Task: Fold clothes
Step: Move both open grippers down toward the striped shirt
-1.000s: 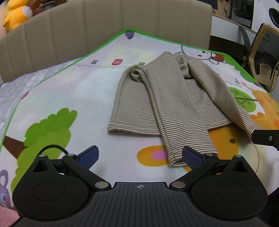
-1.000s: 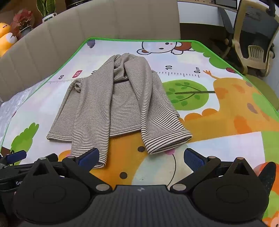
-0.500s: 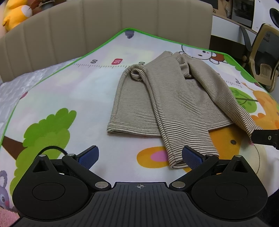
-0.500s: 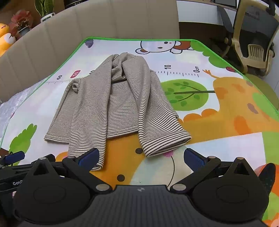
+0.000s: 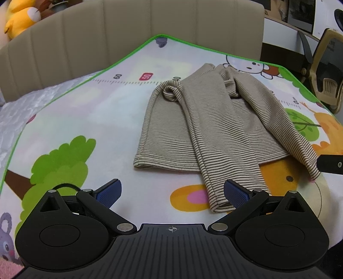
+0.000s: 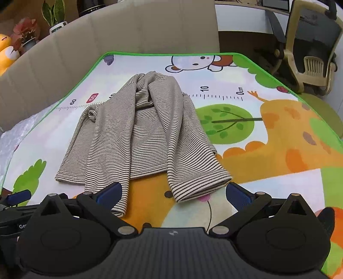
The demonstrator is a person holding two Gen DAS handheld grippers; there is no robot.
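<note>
A beige striped long-sleeved top (image 5: 205, 128) (image 6: 137, 137) lies on a cartoon play mat (image 5: 85, 120) (image 6: 268, 150), both sleeves folded down over the body. My left gripper (image 5: 172, 194) stands open just short of the left sleeve cuff (image 5: 218, 203), nothing between its blue pads. My right gripper (image 6: 172, 194) is open too, with the right sleeve cuff (image 6: 199, 186) lying just ahead between its fingers. The left sleeve cuff (image 6: 120, 209) shows behind the right gripper's left finger. A black part of the right gripper (image 5: 331, 164) shows at the left view's right edge.
The mat covers a bed with a beige padded headboard (image 5: 128, 32) (image 6: 128, 36). A yellow plush toy (image 5: 19, 19) sits behind it at the left. An office chair (image 6: 310, 45) stands beyond the mat's right side. Bare quilt (image 5: 12, 120) shows left of the mat.
Both grippers have risen and drawn back slightly from the top, so the sleeve cuffs sit a little farther from the fingers. Both stay open.
</note>
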